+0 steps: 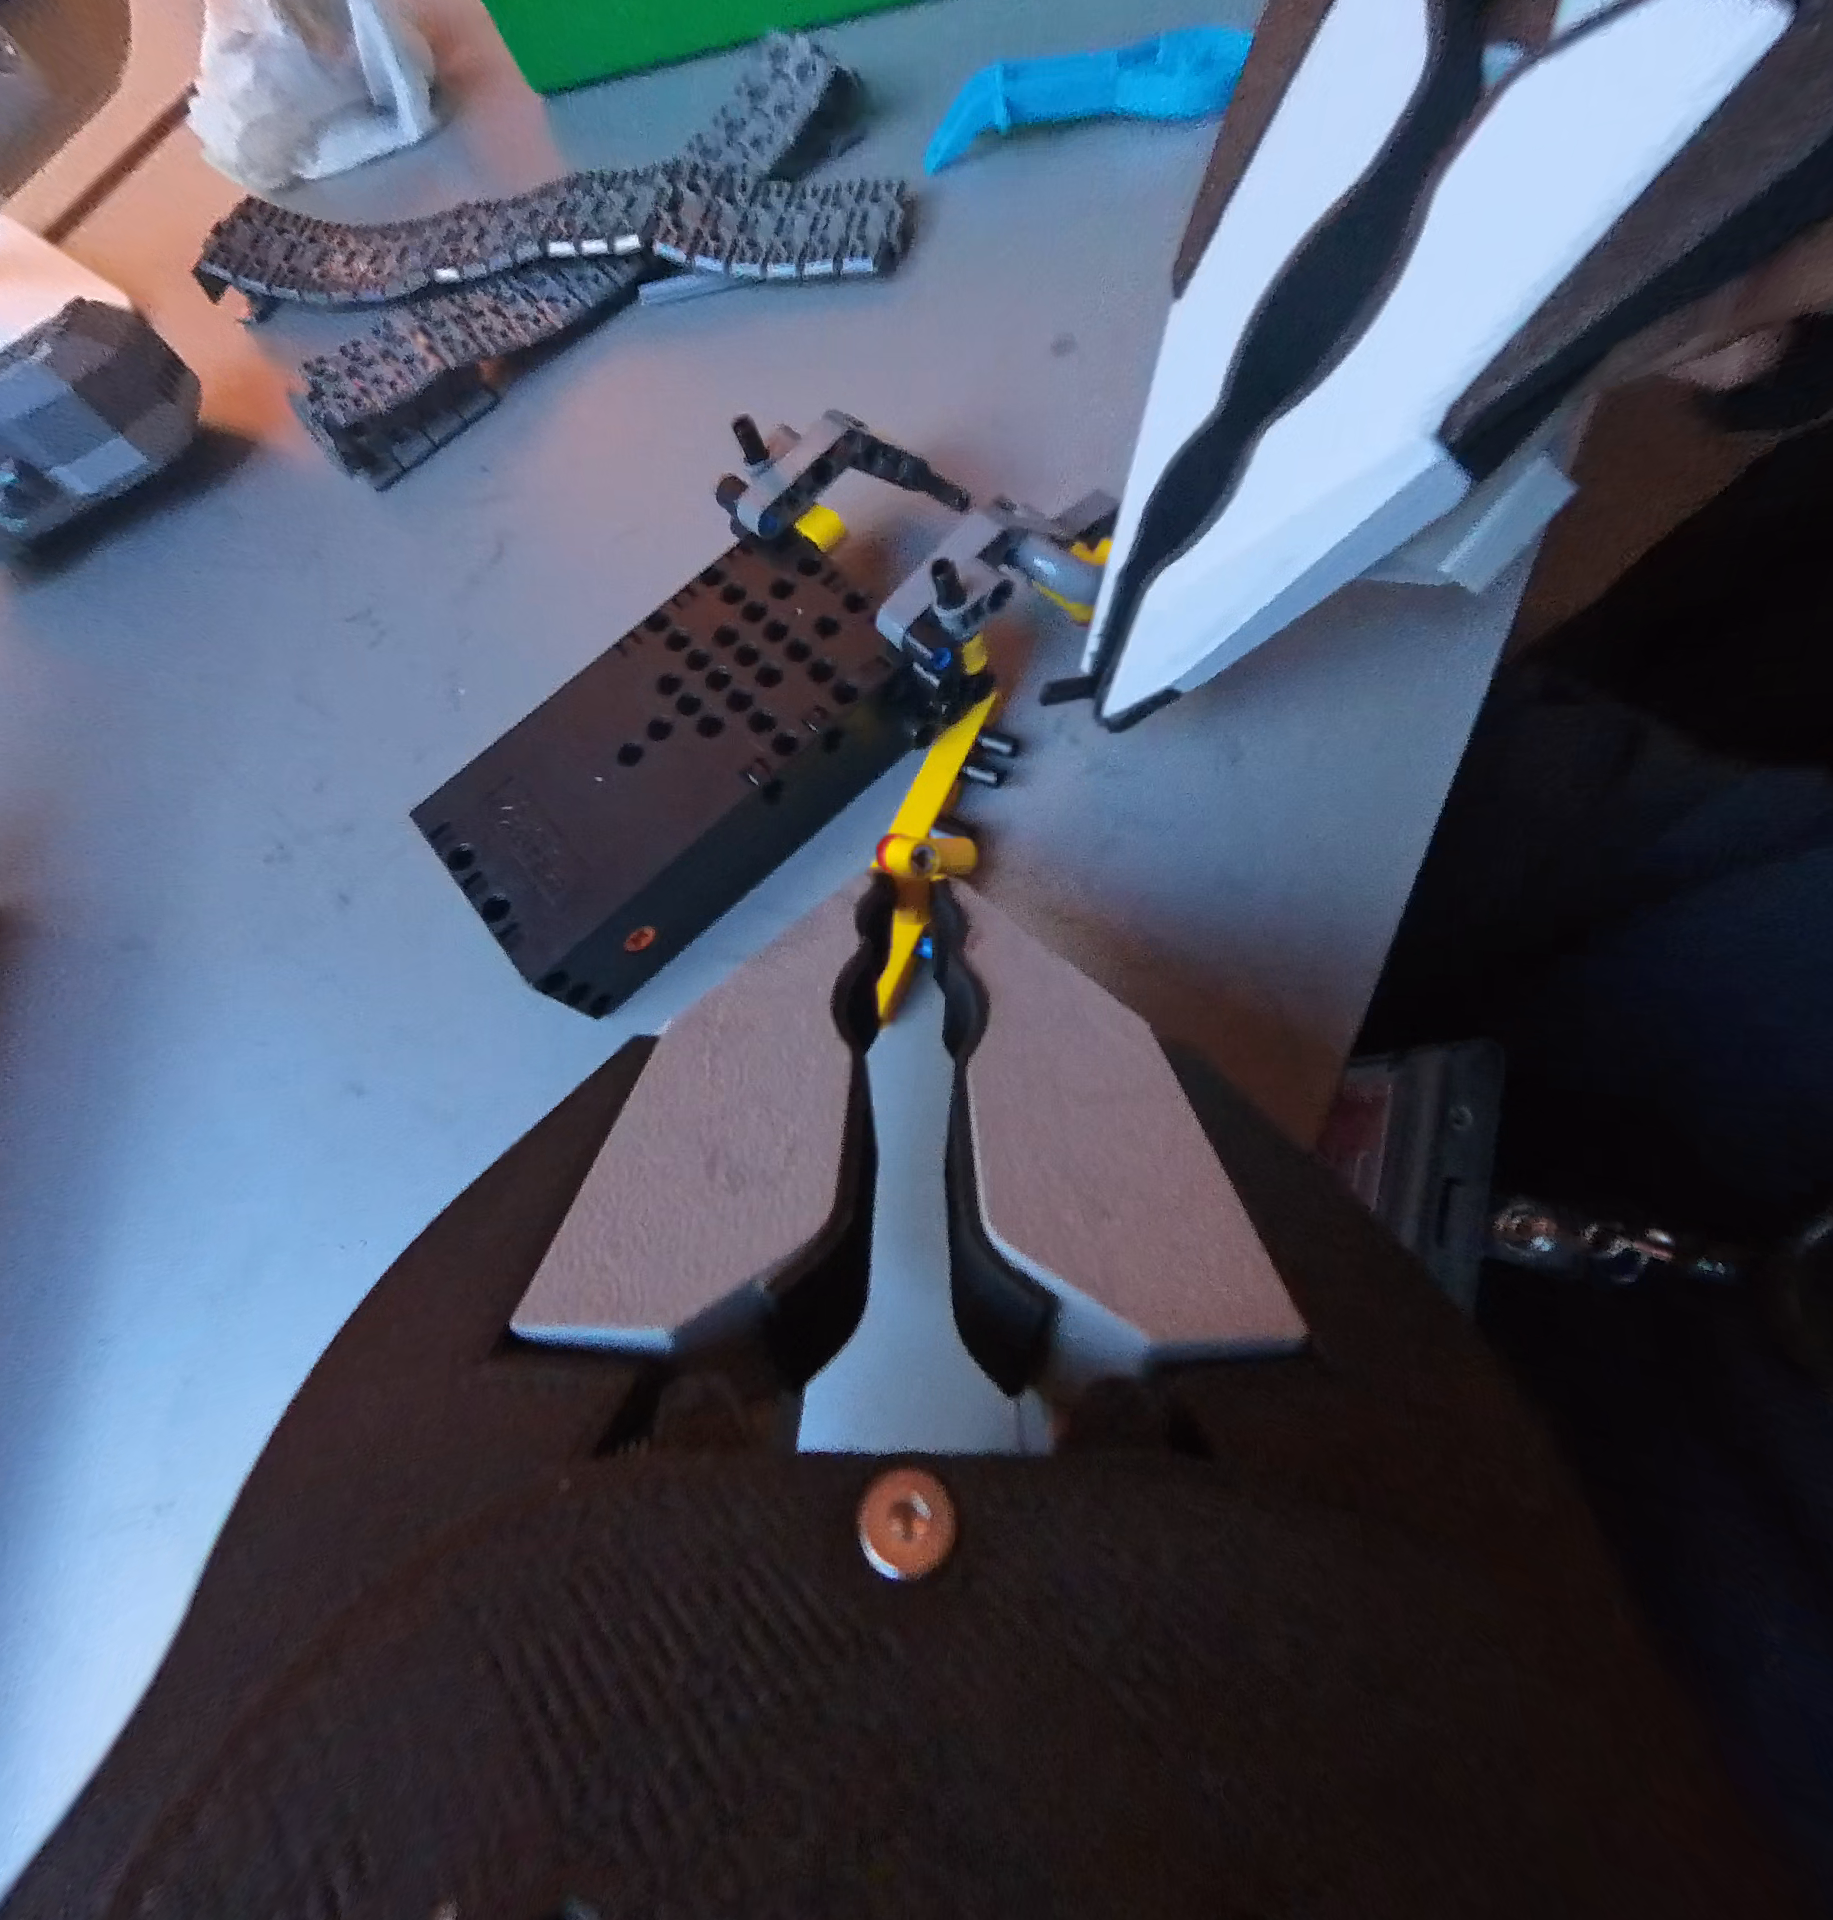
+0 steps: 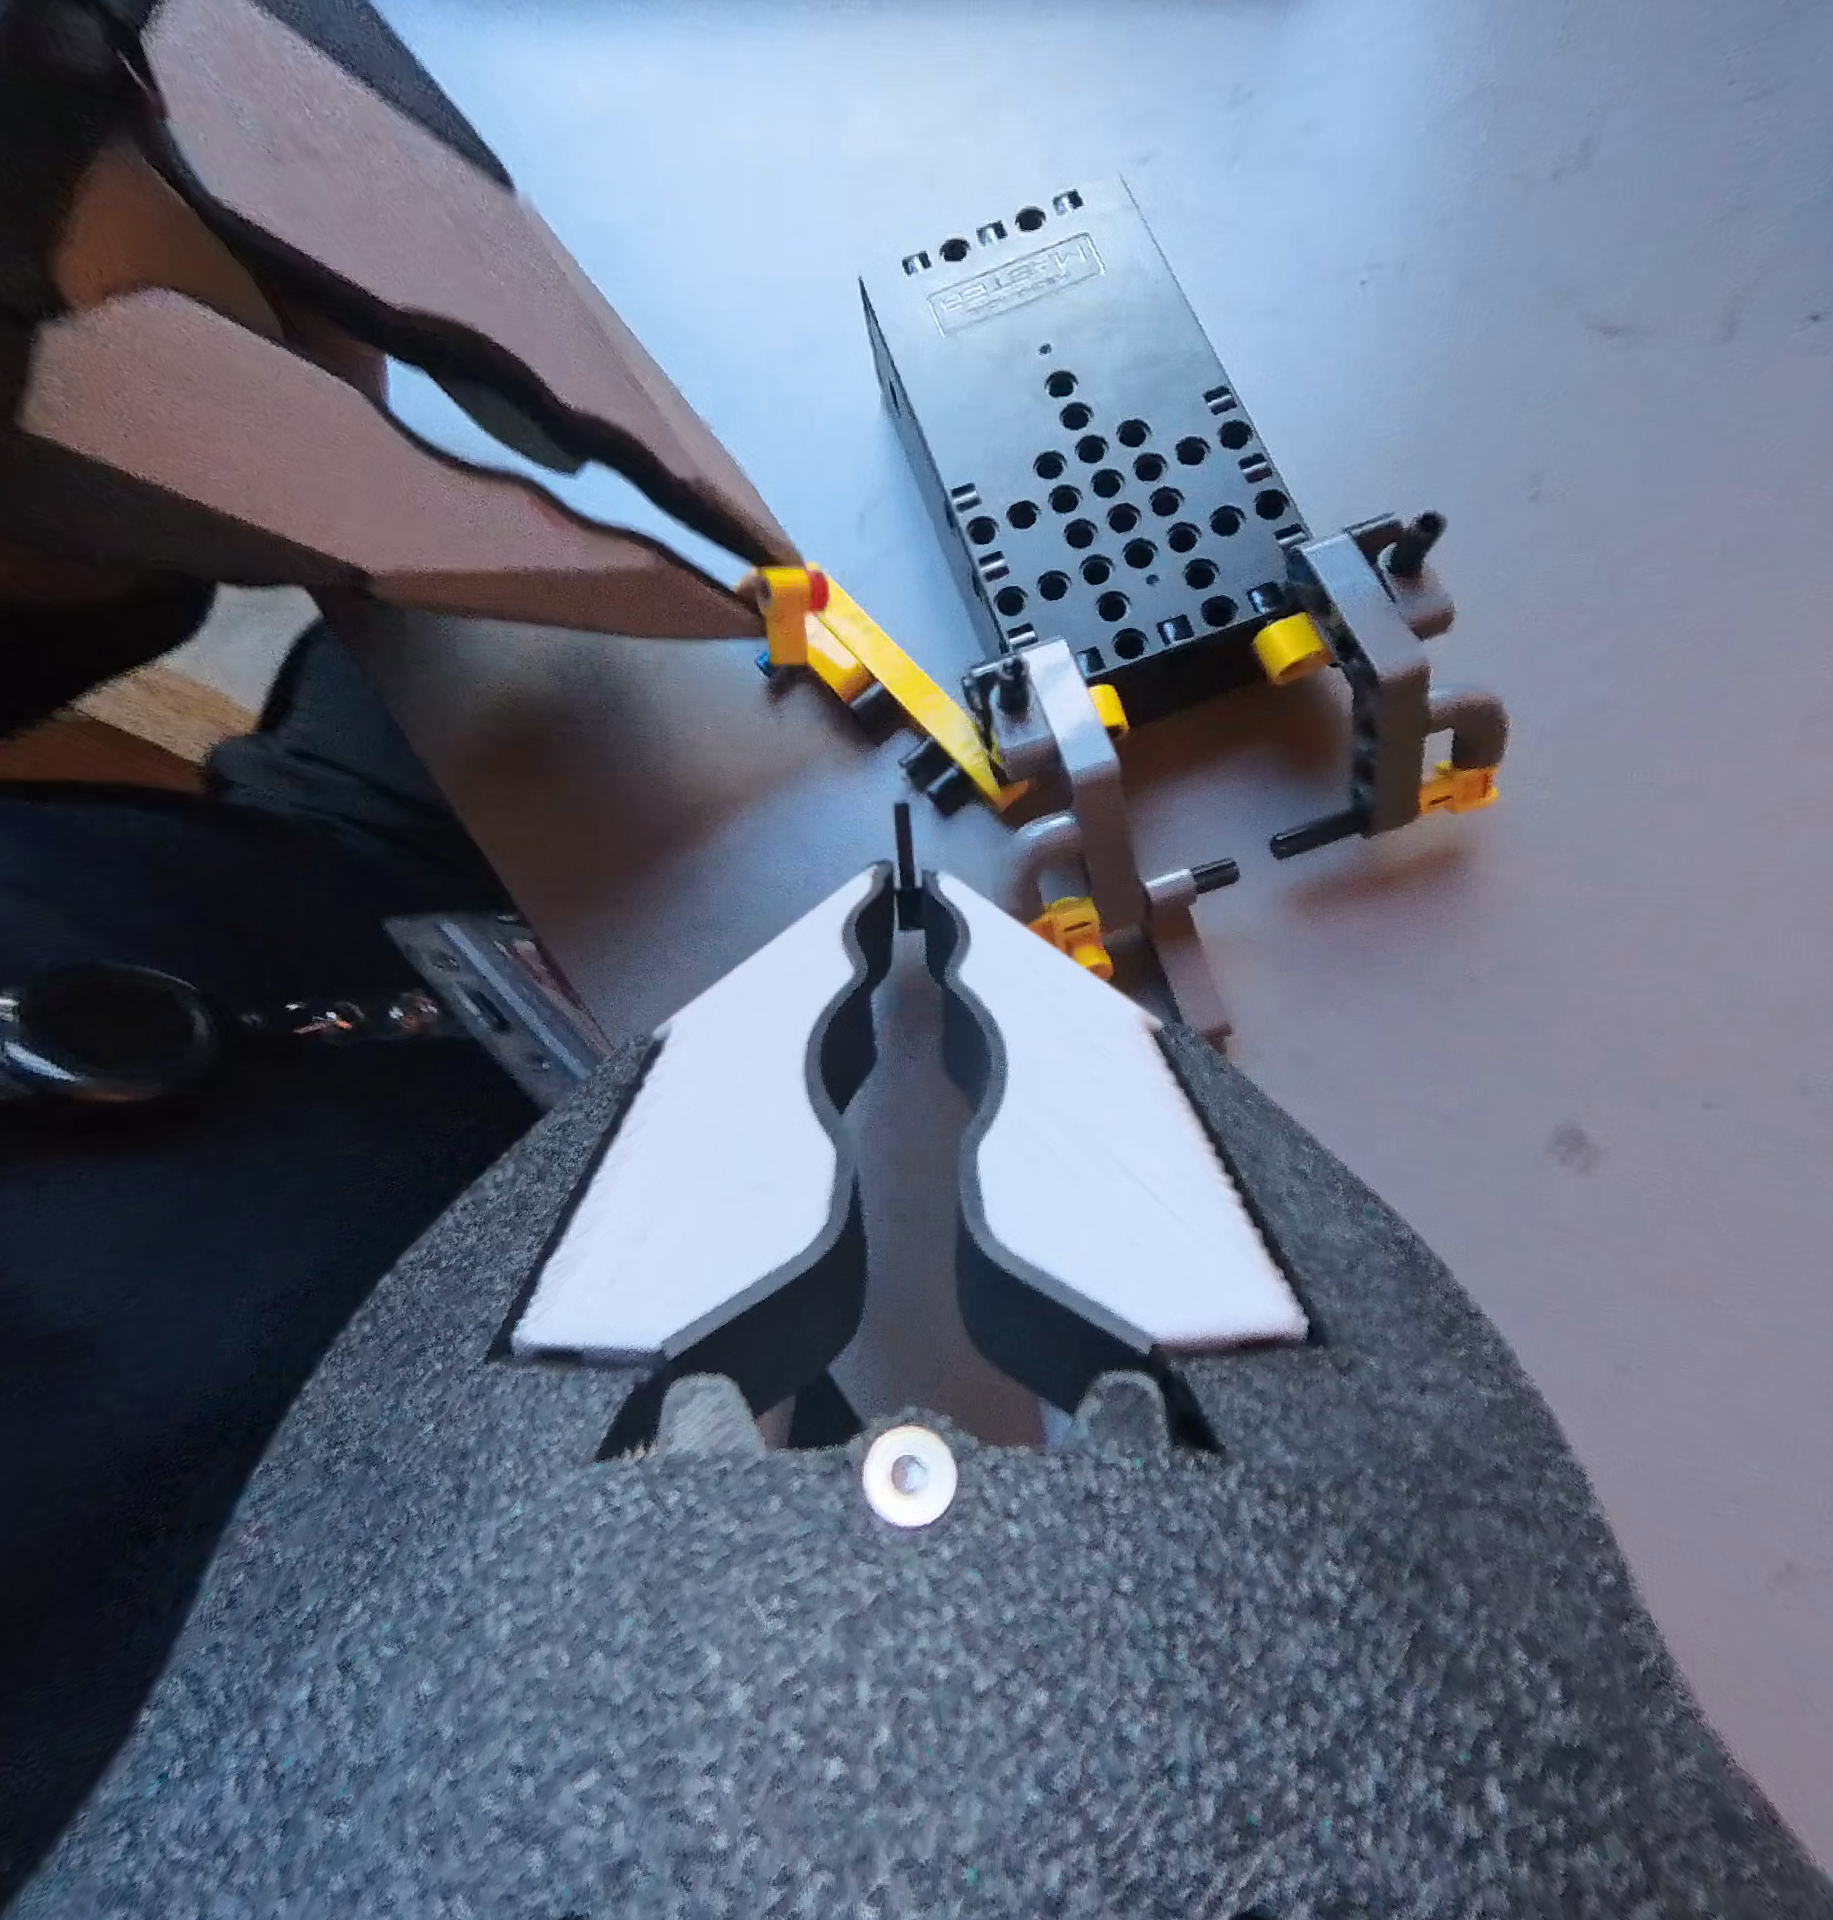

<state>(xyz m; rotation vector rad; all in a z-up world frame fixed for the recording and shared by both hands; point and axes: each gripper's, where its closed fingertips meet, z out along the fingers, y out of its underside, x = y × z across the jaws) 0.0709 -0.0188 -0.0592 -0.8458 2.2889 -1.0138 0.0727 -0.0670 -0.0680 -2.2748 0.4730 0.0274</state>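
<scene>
At far left of the left wrist view, a grey faceted block (image 1: 55,436) lies on the pale grey surface (image 1: 216,987), with dark segmented tread strips (image 1: 538,249) behind it and a blue plastic piece (image 1: 1088,88) farther back. Toward the centre lies a flat black perforated box (image 1: 673,769) carrying grey angled beams with black pins (image 1: 953,592) and short yellow connectors (image 1: 818,525) at its far end. The left hand-held gripper (image 1: 907,940) has its tan fingers drawn together, pinching a thin yellow beam (image 1: 927,790) that runs up to the grey beams and bears a small yellow cross-connector with a red end (image 1: 922,854) just past the fingertips. At right, the right hand-held gripper (image 2: 904,904), white-fingered, pinches a small black pin (image 2: 904,862) upright at its tips, near the yellow beam and the nearer grey beam (image 2: 1083,769) but apart from both. A second grey frame (image 2: 1400,665) stands beyond at the box's other corner.
</scene>
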